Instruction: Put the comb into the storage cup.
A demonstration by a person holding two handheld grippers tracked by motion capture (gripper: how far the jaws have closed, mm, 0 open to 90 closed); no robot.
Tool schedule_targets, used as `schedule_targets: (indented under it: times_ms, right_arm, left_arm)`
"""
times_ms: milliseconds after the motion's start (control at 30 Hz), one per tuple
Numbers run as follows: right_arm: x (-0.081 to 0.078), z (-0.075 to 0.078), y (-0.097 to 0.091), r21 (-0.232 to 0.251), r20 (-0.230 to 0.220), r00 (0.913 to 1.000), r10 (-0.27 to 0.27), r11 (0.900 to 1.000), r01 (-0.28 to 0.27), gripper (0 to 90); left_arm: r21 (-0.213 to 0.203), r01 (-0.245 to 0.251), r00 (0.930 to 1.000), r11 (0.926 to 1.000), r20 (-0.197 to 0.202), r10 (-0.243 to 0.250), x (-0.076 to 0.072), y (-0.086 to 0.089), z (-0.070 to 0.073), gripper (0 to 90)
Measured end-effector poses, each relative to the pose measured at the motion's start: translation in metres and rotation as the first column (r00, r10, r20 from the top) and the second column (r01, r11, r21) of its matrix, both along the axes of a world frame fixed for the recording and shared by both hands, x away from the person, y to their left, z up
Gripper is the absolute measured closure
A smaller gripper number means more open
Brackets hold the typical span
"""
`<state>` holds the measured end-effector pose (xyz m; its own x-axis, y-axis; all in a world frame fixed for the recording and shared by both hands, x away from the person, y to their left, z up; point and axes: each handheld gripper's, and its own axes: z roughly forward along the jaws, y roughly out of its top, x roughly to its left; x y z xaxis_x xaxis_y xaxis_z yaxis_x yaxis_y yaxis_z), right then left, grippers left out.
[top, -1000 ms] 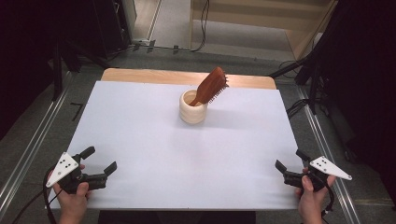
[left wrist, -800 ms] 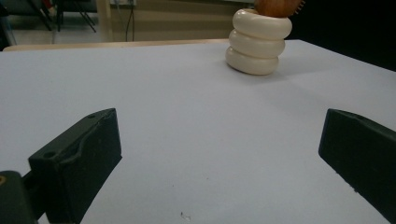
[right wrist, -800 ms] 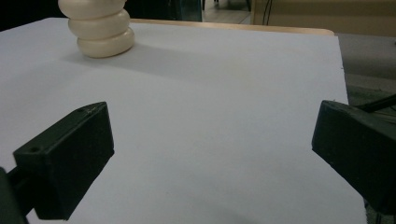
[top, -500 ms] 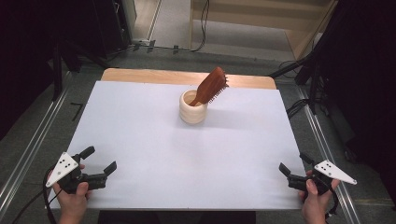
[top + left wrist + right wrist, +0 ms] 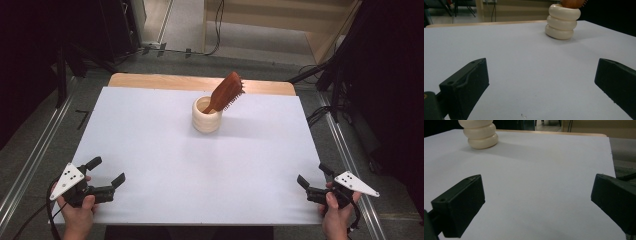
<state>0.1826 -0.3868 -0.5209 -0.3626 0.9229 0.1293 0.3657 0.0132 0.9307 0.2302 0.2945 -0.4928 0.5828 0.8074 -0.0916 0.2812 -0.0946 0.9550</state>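
Idling apart: left gripper (image 5: 106, 171) | right gripper (image 5: 314, 176) | jaws spread | brush (image 5: 226, 93) in holder (image 5: 206, 120)

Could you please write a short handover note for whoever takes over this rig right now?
Left gripper: jaws open, holding nothing, at the near left corner of the white table.
Right gripper: jaws open, holding nothing, at the near right corner.
The wooden hairbrush leans handle-down in the cream ribbed cup, far centre of the table.
Done: nothing is gripped so far.
Left: likely reach for the cup and hairbrush; both are well ahead of the grippers.
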Motion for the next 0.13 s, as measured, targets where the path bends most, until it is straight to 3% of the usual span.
schedule_targets:
  times_ms: [133]
  right_arm:
    - [0.0011, -0.0004, 0.0004, 0.003, 0.000, 1.0000, -0.001, 1.0000, 0.001, 0.0]
  left_arm:
    - [0.001, 0.000, 1.0000, 1.0000, -0.001, 0.000, 0.0000, -0.0003, 0.0000, 0.0]
